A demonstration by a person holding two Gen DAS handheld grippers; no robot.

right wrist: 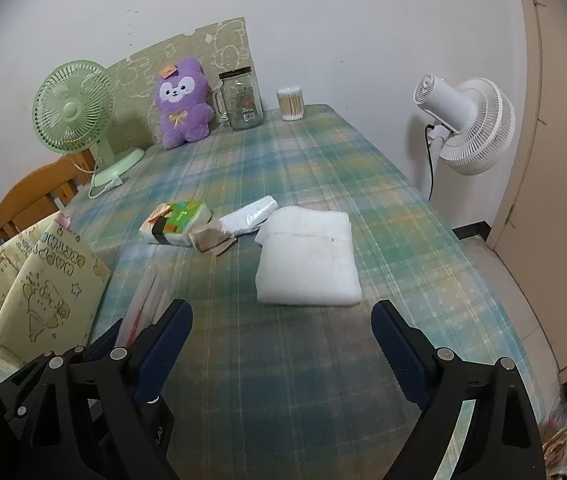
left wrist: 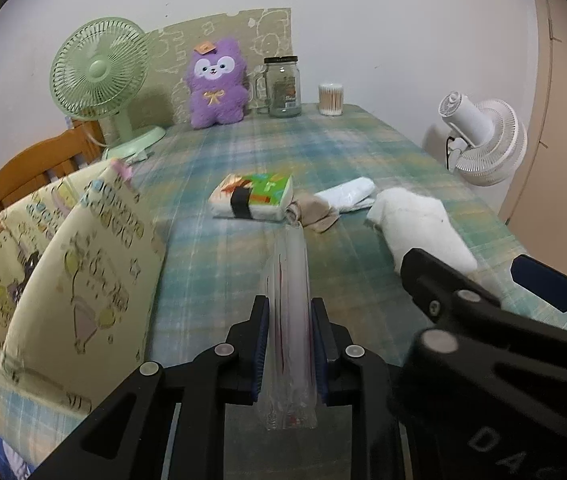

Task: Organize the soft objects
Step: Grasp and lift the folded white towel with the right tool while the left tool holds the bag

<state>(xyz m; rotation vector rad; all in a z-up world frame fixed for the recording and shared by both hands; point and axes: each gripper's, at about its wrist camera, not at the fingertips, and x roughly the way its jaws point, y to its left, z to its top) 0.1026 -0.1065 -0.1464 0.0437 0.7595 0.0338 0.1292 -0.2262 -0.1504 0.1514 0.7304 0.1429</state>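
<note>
- left claw (left wrist: 289, 344): jaws closed down to a narrow gap, clamping a flat clear plastic packet (left wrist: 289, 320), level, aimed forward
- right claw (right wrist: 281, 344): jaws spread wide, nothing between them, just beside left claw on its right

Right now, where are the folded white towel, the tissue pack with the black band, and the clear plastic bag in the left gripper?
folded white towel (right wrist: 309, 258): right wrist view, middle of its top face.
tissue pack (left wrist: 251, 196): left wrist view, printed top beside the black band.
clear plastic bag (left wrist: 289, 320): left wrist view, stretch between the closed fingers.
</note>
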